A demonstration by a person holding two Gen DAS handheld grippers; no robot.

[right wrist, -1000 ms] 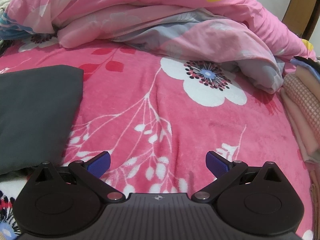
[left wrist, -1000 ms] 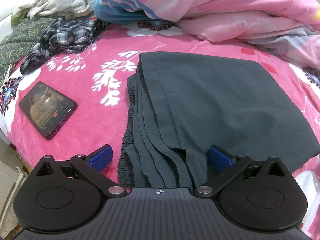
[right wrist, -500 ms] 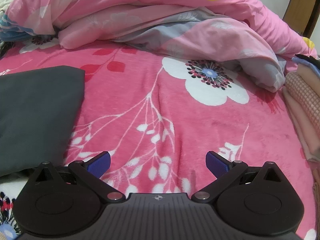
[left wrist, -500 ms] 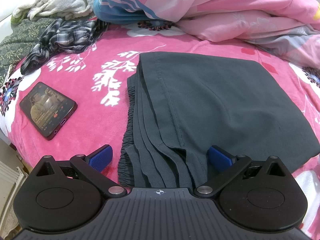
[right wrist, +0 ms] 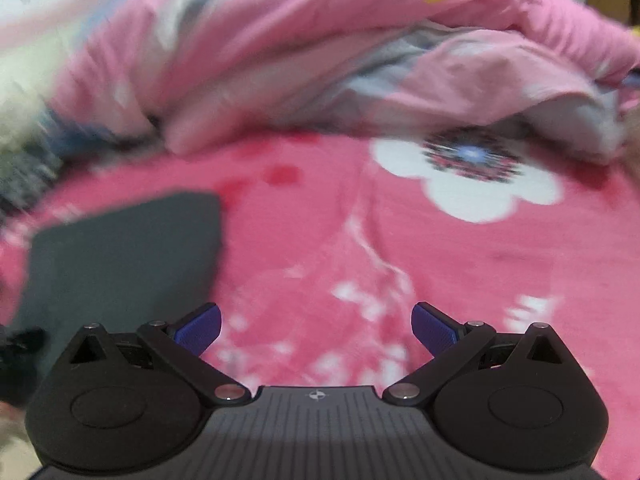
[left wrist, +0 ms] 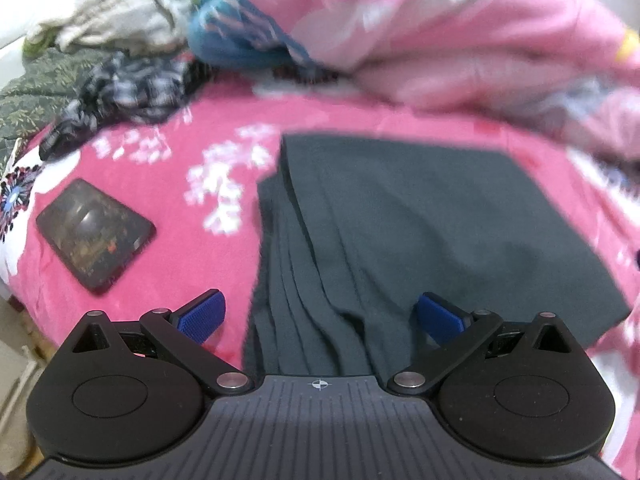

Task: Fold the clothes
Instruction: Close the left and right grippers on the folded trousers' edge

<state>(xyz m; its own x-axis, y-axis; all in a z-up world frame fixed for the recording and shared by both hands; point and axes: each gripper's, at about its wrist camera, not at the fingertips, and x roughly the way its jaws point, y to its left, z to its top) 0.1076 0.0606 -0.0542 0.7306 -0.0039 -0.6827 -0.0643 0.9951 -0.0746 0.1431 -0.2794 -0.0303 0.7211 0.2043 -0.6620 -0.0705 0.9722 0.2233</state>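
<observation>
The folded dark grey garment (left wrist: 420, 232) lies flat on the pink flowered bedspread (left wrist: 192, 248), its stacked layer edges and gathered waistband fanned out along its left side. Your left hand-held gripper (left wrist: 320, 316) sits at the near edge of that garment with its two blue pads spread wide apart; the left pad is over bare bedspread just beside the waistband, the right pad is over the grey cloth, and nothing is pinched between them. To the left of the garment, well apart from it, a dark phone (left wrist: 96, 236) lies face up on the bedspread. Further back on that side you have a crumpled plaid garment (left wrist: 124, 92), a green patterned cloth (left wrist: 28, 96) and a heap of white cloth (left wrist: 112, 20). A bunched pink quilt (left wrist: 460, 32) fills the far side of the bed.

Your right hand-held gripper (right wrist: 316, 328) also has its blue pads held wide apart, gripping nothing, above bare bedspread with white leaf print. In this view the grey garment (right wrist: 128, 256) lies off to the left of the pads, clear of them, and a large white flower print (right wrist: 468, 176) shows ahead to the right. Both views are blurred
</observation>
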